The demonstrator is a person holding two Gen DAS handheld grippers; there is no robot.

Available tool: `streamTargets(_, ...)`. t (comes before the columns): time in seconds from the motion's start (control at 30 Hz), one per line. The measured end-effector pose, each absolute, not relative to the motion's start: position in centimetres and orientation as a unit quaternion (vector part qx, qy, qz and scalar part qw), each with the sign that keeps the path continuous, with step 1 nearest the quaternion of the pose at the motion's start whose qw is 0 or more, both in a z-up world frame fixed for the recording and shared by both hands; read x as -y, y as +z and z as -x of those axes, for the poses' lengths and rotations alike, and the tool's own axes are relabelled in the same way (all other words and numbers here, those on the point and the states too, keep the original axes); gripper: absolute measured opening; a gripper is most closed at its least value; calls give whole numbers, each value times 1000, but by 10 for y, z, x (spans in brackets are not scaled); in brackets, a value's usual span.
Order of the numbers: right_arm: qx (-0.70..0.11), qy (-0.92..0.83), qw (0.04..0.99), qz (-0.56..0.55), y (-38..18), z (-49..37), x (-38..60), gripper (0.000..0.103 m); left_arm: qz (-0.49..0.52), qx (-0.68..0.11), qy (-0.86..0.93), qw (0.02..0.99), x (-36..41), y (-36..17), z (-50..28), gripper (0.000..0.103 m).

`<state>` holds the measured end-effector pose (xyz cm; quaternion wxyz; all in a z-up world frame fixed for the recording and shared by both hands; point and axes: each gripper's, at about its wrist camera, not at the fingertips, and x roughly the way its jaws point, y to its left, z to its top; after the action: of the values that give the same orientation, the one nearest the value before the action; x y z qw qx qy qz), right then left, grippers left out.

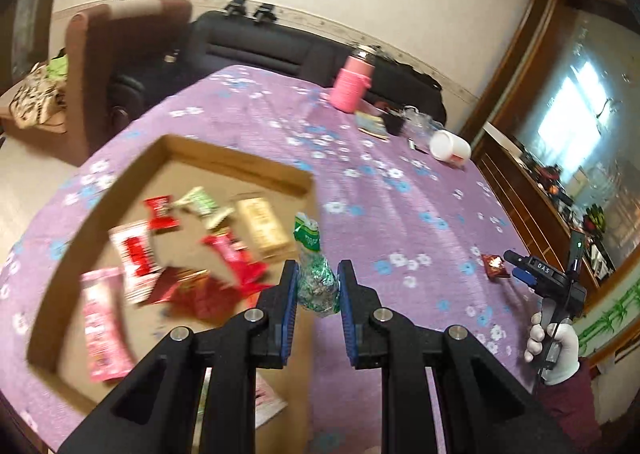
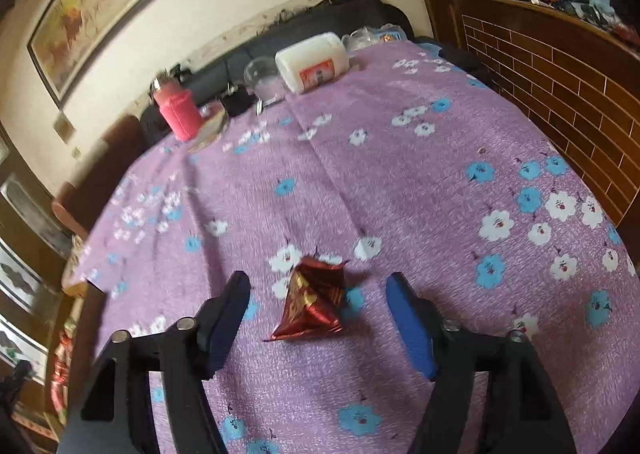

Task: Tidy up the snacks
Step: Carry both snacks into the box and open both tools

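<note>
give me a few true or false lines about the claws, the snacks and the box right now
1. The left claw is shut on a green snack packet. True.
2. The right claw grips the red foil snack. False: it is open, with the snack lying on the tablecloth between its fingers.
3. The cardboard box holds several snacks. True.
4. The white jar stands upright. False: it lies on its side.
5. The pink bottle is inside the box. False: it stands on the tablecloth.

Table under purple flowered cloth. Directly on it: open brown cardboard box, left of left gripper; red foil-wrapped candy between right gripper's fingers; pink cylindrical flask and toppled white plastic jar far ahead.
</note>
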<state>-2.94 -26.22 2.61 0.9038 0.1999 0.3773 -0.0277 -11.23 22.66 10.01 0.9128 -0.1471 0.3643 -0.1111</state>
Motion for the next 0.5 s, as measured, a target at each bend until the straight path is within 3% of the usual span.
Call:
streamTargets(0.1,-398,-45,903,-158,19,13,247,70,154,-360,-96,915,-244,97,120,19)
streamTargets(0.17,-423,-50,893,-149,9,1,242,36,159,-357,-84,917,-255,94,125,19)
streamTargets(0.5,-386,-19,910,-151,52,29,216,35,185,-381,-40,905,-296,68,122,19)
